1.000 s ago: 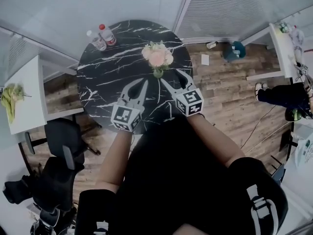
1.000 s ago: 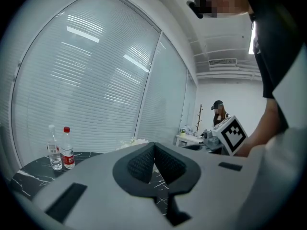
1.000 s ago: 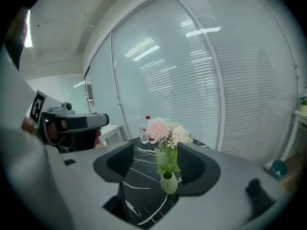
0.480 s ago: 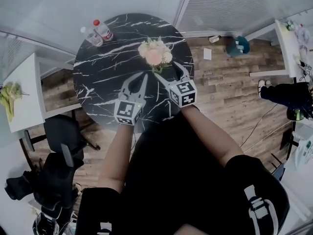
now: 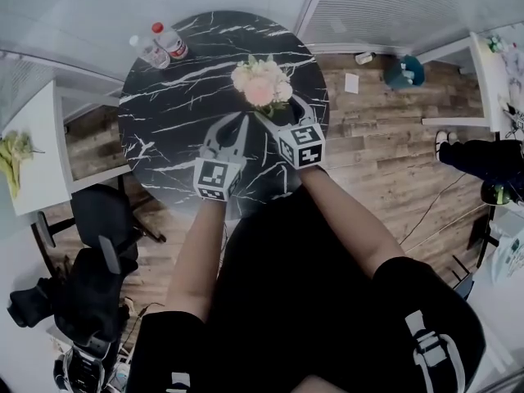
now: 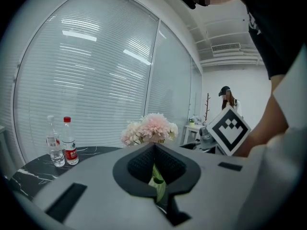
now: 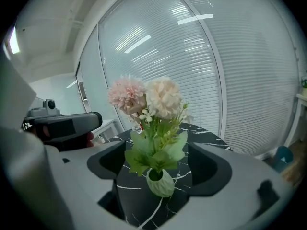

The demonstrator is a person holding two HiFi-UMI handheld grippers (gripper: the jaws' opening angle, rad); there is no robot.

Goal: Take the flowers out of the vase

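Observation:
A bunch of pink and cream flowers [image 5: 261, 83] stands in a small pale green ribbed vase [image 7: 159, 182] on the round black marble table [image 5: 164, 113]. My right gripper [image 5: 284, 113] is open and has just been opening. The vase and the lower leaves [image 7: 153, 152] stand between its jaws, and the pads [image 7: 211, 169] do not press on them. My left gripper [image 5: 240, 121] hovers just left of the bunch with its jaws shut and nothing held. In the left gripper view the flowers [image 6: 151, 128] rise behind the shut gripper [image 6: 153, 146], and a green leaf shows through the slit.
Two water bottles [image 5: 160, 46] stand at the table's far left edge. A white desk [image 5: 37, 154] and a black chair [image 5: 106, 219] are on the left. On the right, beyond wooden floor, another person [image 5: 483, 158] is by a white table [image 5: 491, 72].
Both grippers have come closer to the flowers and lower. The right jaws have spread wider and now flank the vase. The left jaws stay shut.

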